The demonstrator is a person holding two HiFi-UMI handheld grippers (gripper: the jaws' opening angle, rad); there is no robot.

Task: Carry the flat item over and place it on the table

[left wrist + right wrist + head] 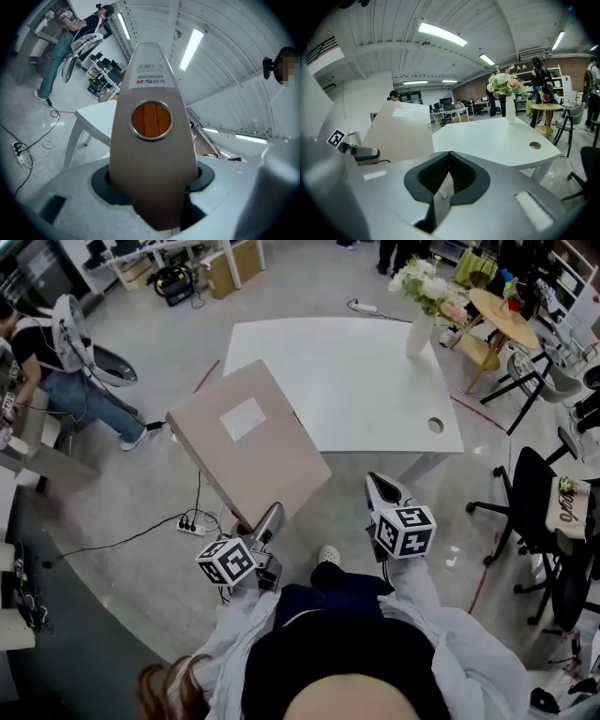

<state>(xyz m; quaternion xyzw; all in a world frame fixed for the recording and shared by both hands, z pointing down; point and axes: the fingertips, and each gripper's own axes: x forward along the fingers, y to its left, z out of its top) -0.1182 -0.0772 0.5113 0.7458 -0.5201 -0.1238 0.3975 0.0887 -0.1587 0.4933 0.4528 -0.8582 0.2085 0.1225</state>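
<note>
While it juts up beside the white table, beige folder spine clamped between left gripper jaws, right gripper closed, empty.

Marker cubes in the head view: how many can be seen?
2. One marker cube rides the left gripper, low and left of centre, below the tan binder. The other rides the right gripper, right of centre. None seems hidden.
</note>
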